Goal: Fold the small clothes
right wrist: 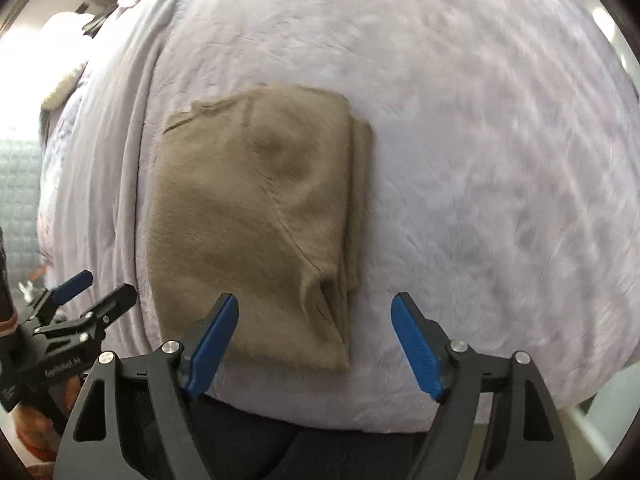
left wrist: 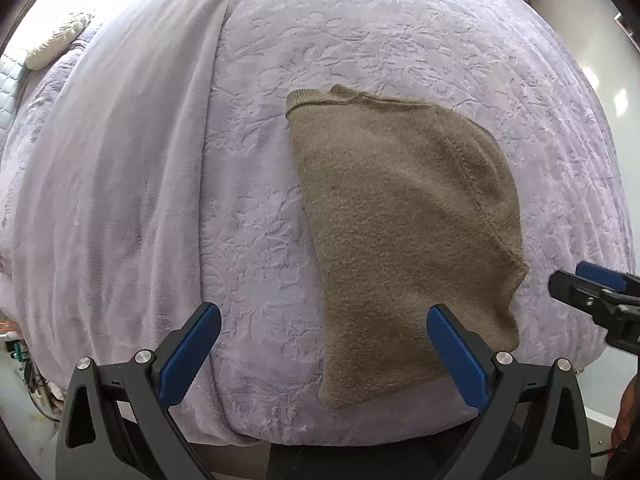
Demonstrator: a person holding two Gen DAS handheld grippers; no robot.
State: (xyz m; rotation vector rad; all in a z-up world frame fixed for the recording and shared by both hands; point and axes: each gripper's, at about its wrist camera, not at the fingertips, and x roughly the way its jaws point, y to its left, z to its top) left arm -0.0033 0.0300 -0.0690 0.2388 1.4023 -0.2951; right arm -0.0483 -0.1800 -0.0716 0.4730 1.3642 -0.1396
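1. Left tongs (left wrist: 324, 322): spread wide apart, gripping nothing, hovering above the near left part of the sweater (left wrist: 404, 224), inner blue pad over the brown knit.
2. Right tongs (right wrist: 316, 312): also spread apart and empty, poised over the near right corner of the sweater, left pad over the cloth, right pad over bare blanket.
3. Sweater: lying flat on the bed, already folded into a narrow upright rectangle, collar at the far end, a sleeve or side layer peeking out along the right edge, a loose pucker near the bottom right corner.
4. Blanket (left wrist: 360, 32): lilac, plush, embossed with flowers, covering the bed; a smoother fold of it running down the left.
5. Likely next: pinching the near hem at 2 corners and carrying it toward the collar.
6. Risks, judged from here: catching the soft blanket along with the knit and dragging it; gripping only the top layer so the tucked side slips out; uneven lift from the 2 tongs skewing the fold; the pucker getting pressed in as a crease.
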